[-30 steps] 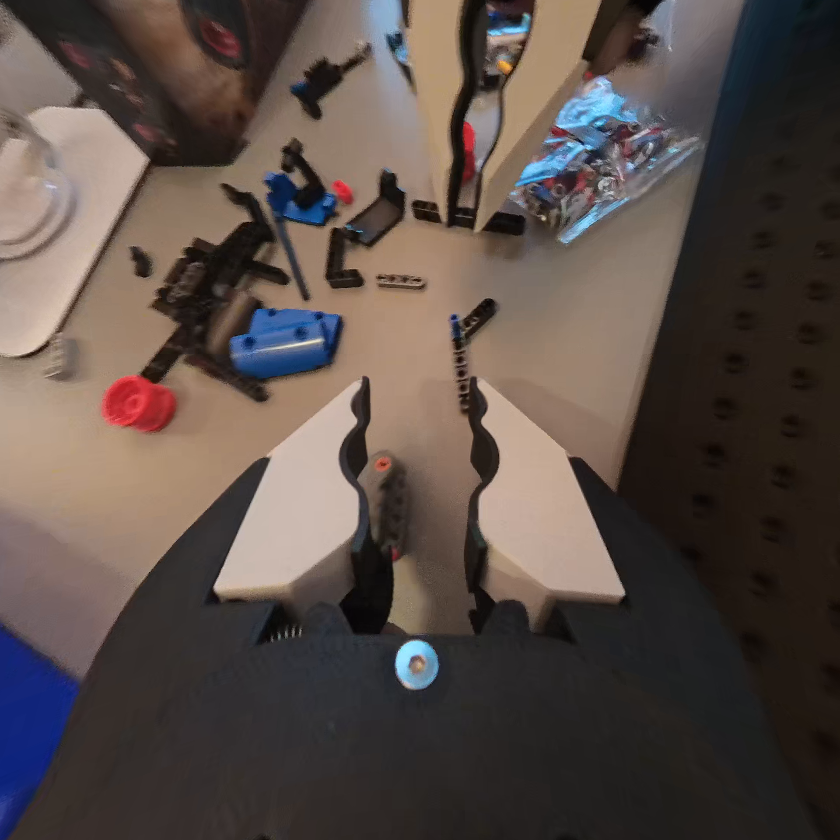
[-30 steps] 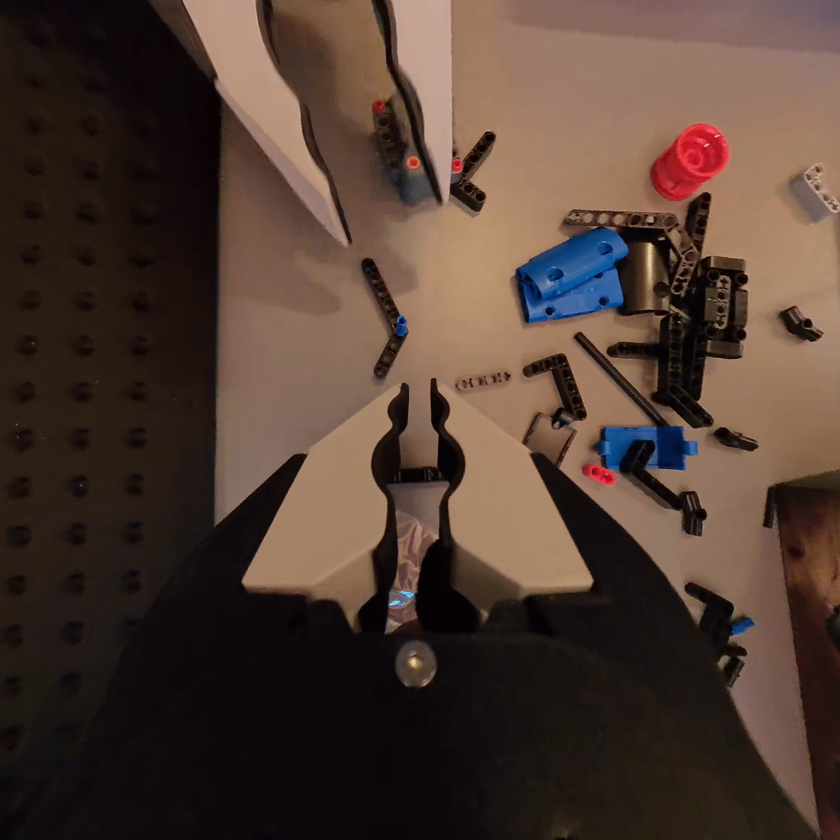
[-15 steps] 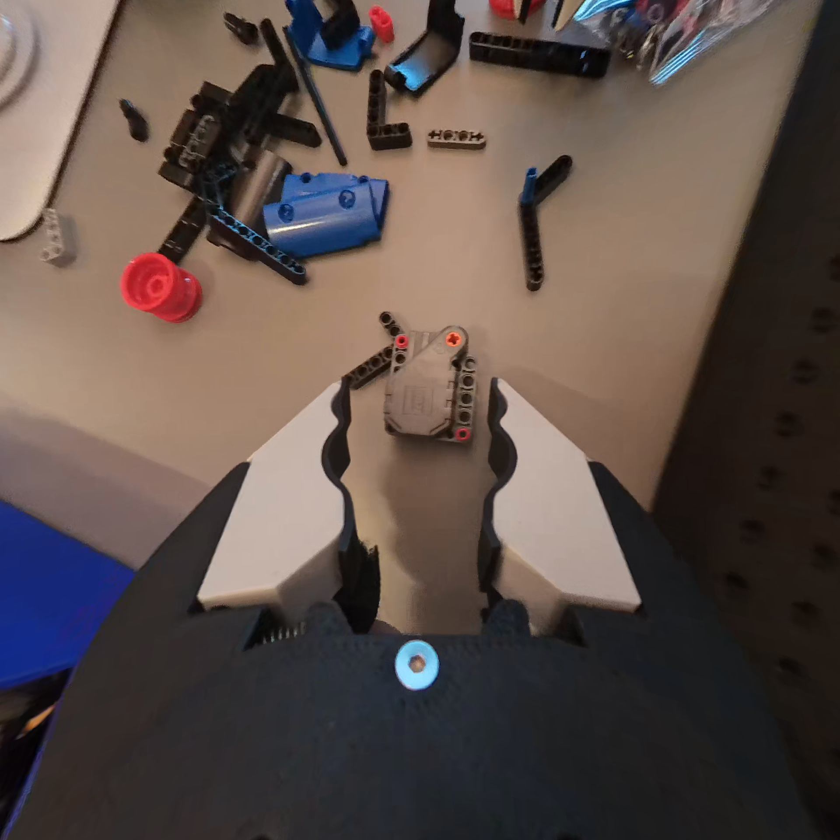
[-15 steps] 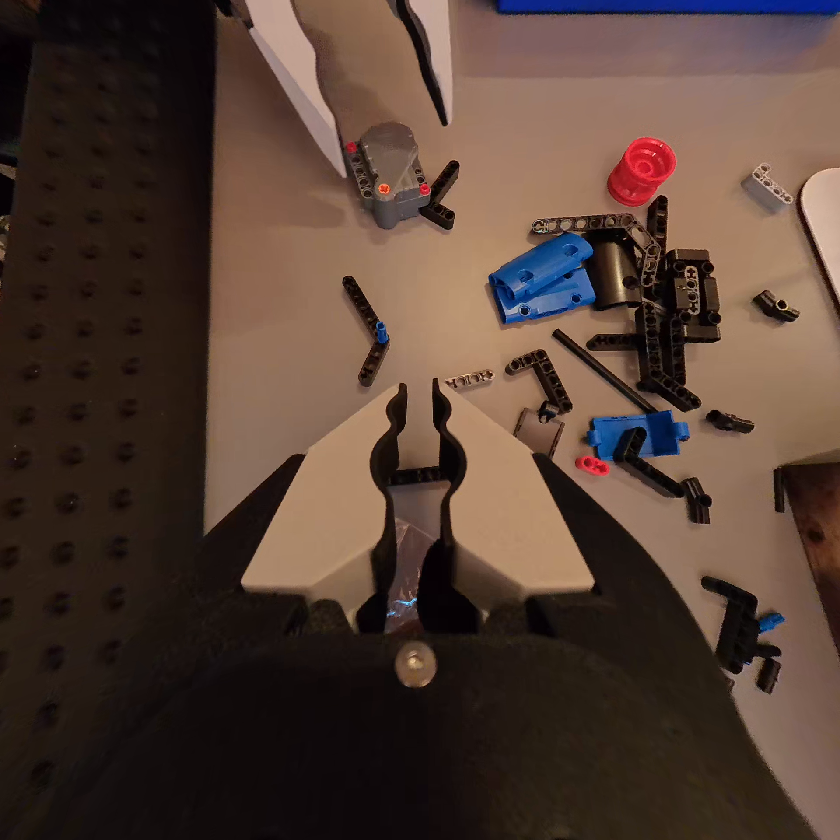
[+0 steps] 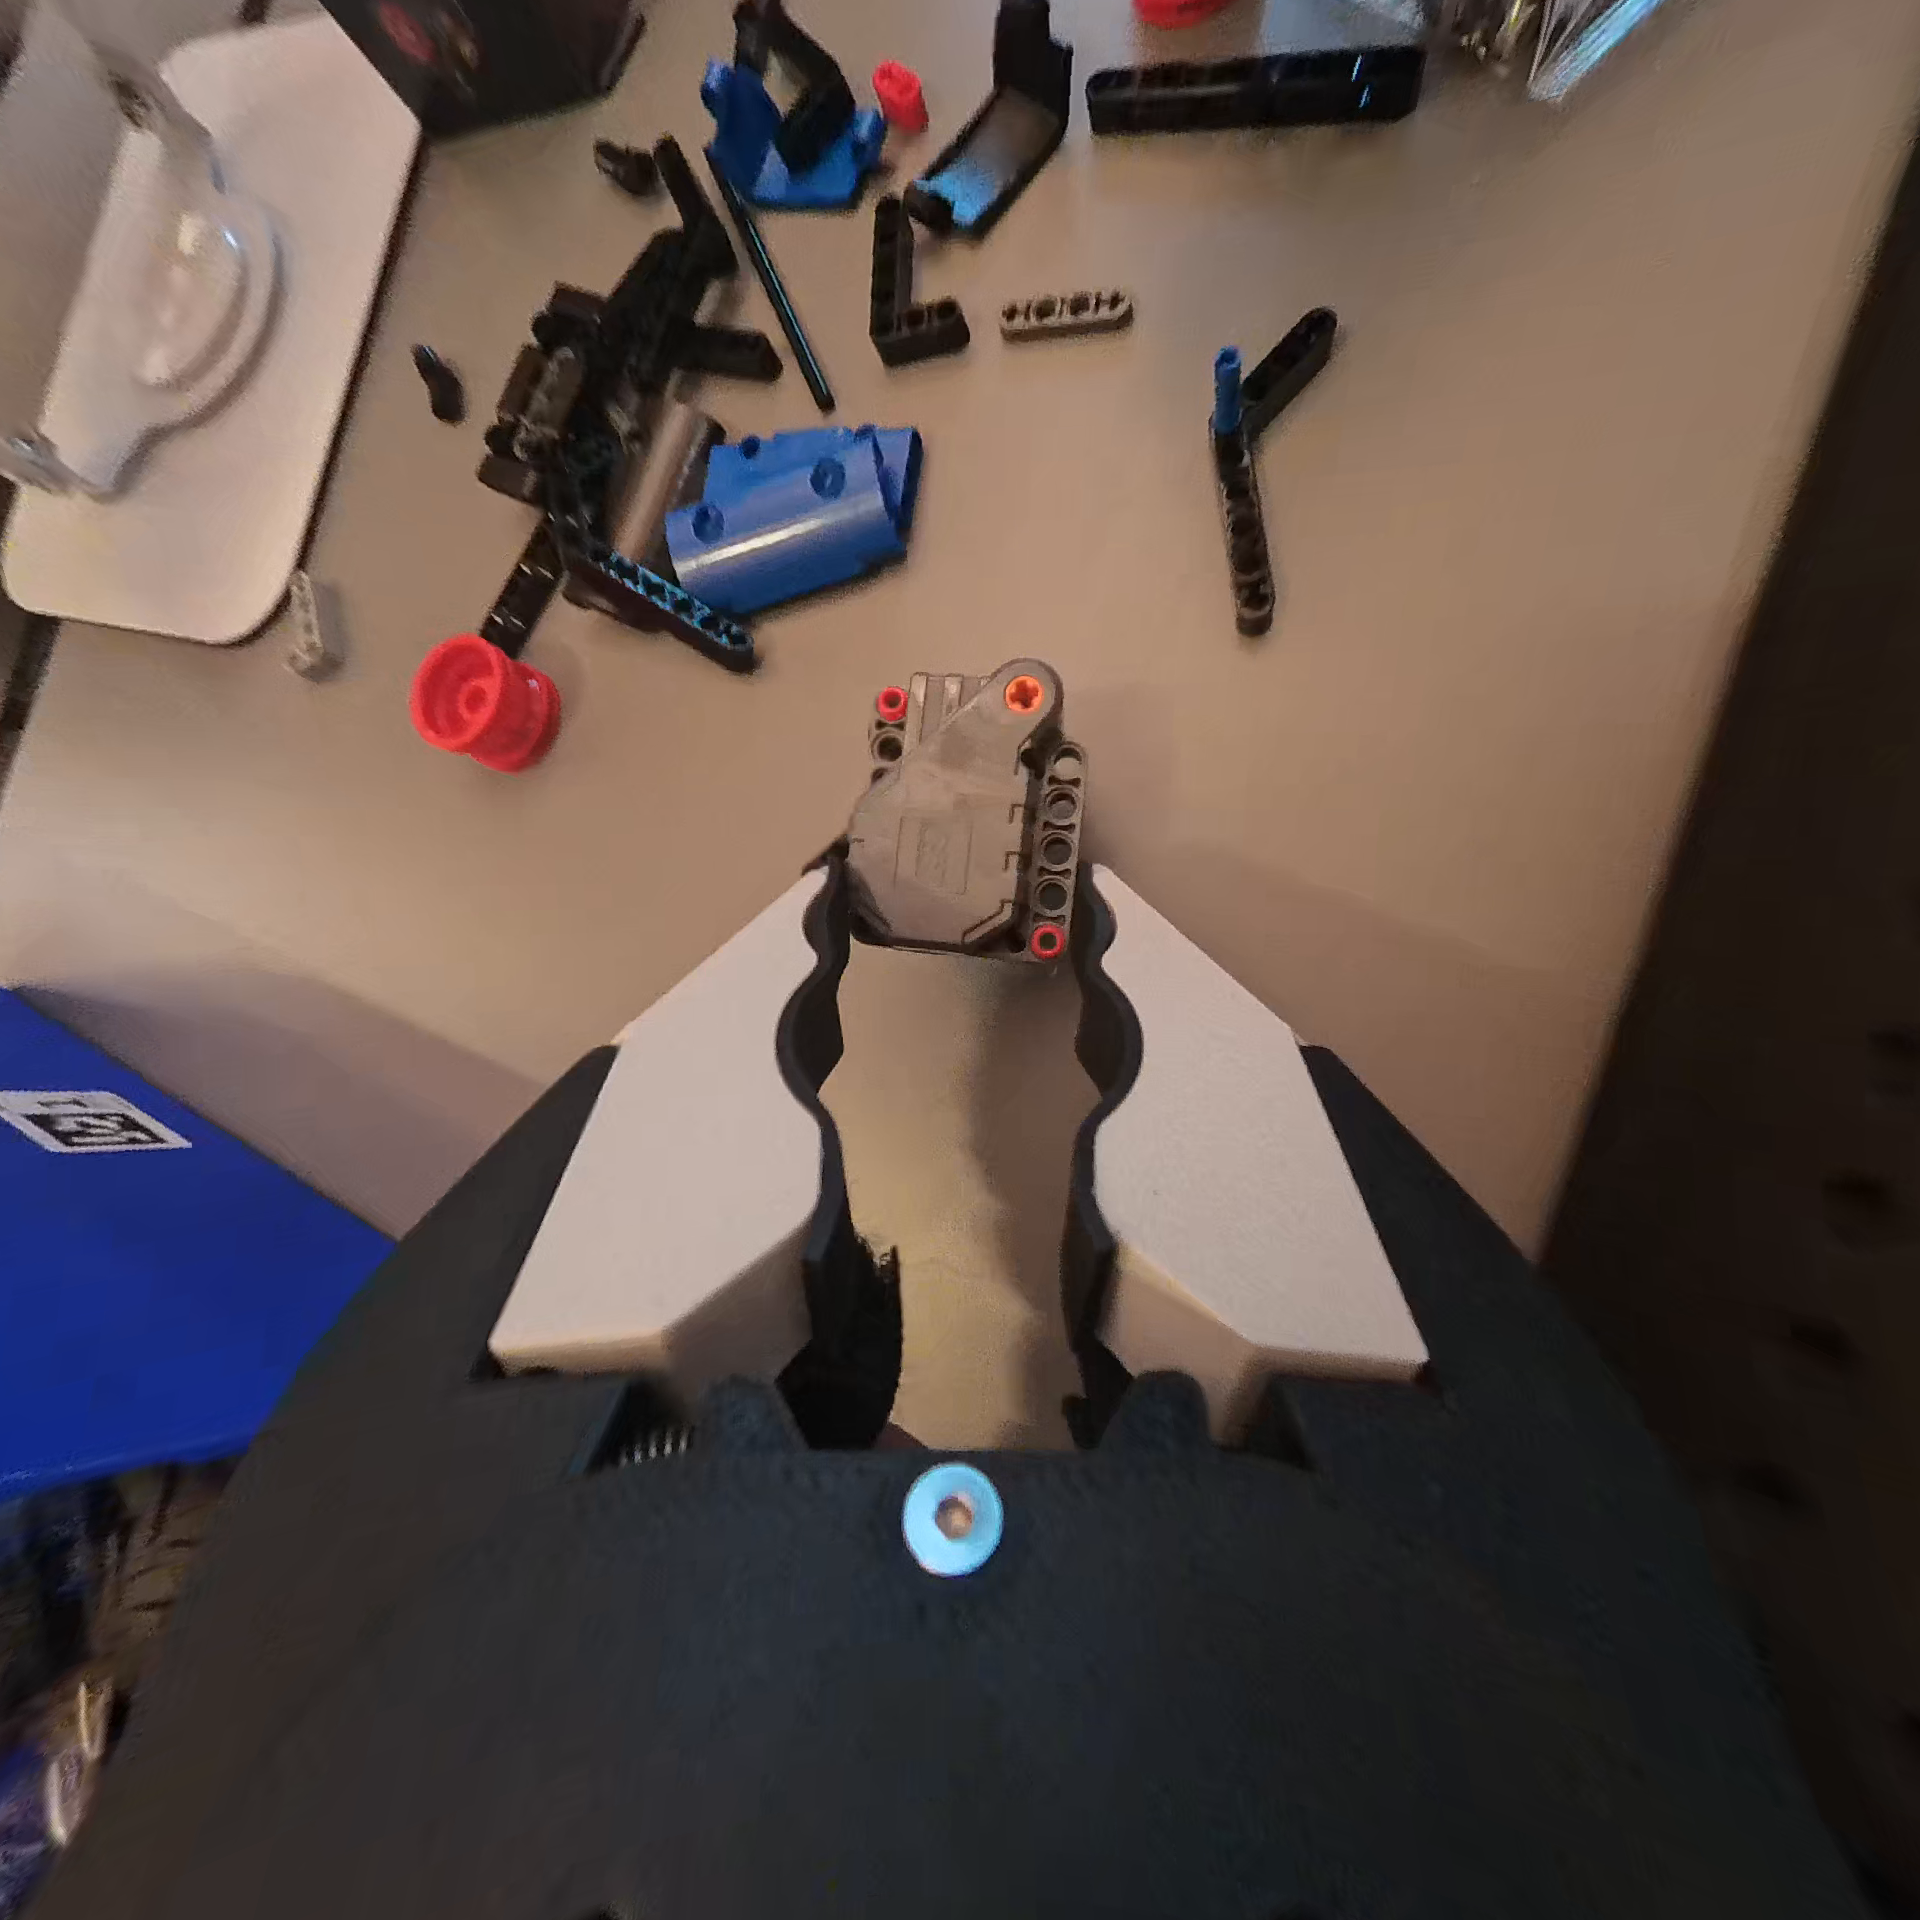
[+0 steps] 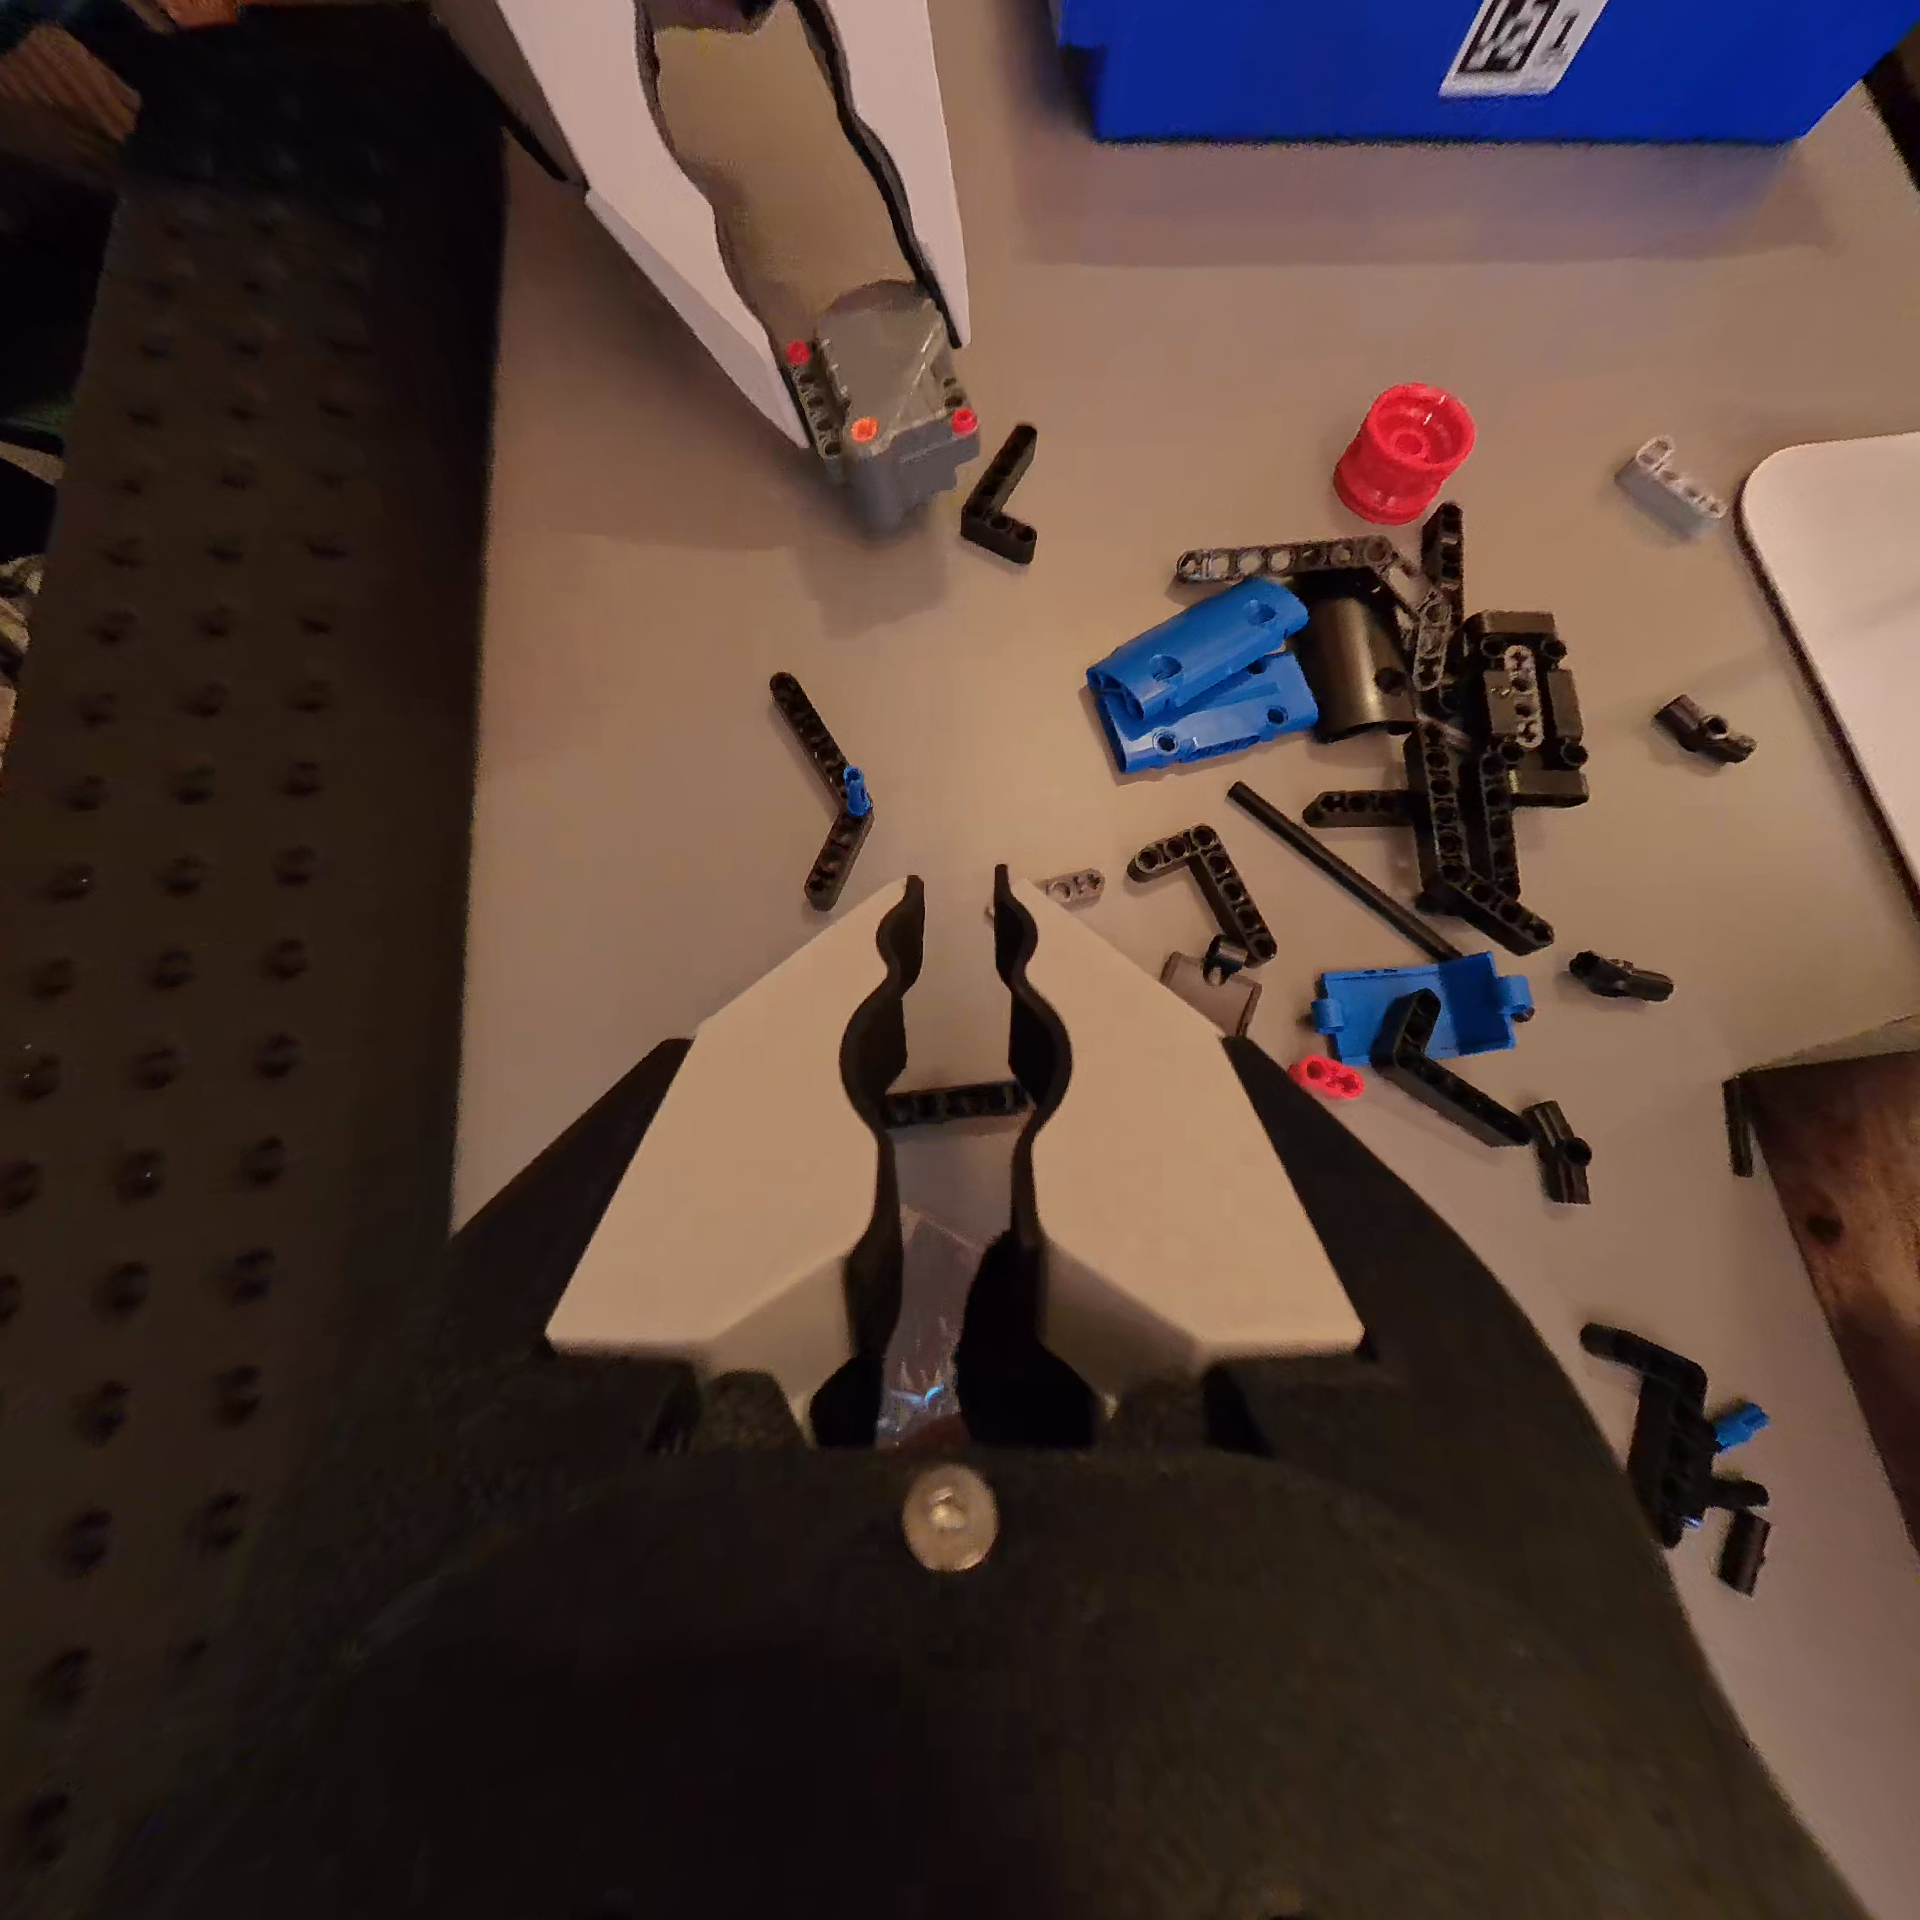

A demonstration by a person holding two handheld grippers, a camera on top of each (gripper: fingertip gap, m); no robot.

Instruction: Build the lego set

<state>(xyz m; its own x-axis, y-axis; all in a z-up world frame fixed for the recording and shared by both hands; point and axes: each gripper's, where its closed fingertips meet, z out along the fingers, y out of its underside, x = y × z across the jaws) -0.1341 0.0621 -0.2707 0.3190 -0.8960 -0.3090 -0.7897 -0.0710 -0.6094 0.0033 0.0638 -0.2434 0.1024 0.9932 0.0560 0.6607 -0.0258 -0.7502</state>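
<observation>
My left gripper (image 5: 956, 883) is shut on a grey motor block (image 5: 961, 821) with red and orange pins, gripping it at the fingertips just above the table. It also shows in the right wrist view (image 6: 881, 384), holding the motor (image 6: 904, 457). A small black L beam (image 6: 1003, 499) lies beside it. My right gripper (image 6: 958, 883) is nearly shut and empty, hovering over a long black beam (image 6: 951, 1101) that lies on the table. A bent black beam with a blue pin (image 6: 821, 790) lies between the two grippers.
Loose parts lie on the table: a red wheel (image 5: 483, 704), a blue panel (image 5: 800, 520) and a black frame pile (image 6: 1475, 727). A blue box (image 6: 1351, 73), a white board (image 5: 208, 312) and a dark studded mat (image 6: 208, 831) border the table. One gripper's finger ends stand about 15 centimeters off the other's. The right gripper is farther from the red wheel (image 5: 483, 704), some 20 centimeters, than the left, some 12 centimeters. It is also in sight in the right wrist view (image 6: 1391, 436).
My left gripper first opened and backed off, leaving the motor on the table. It then closed on the motor's near end and lifted it off the L beam. The right gripper kept its narrow gap.
</observation>
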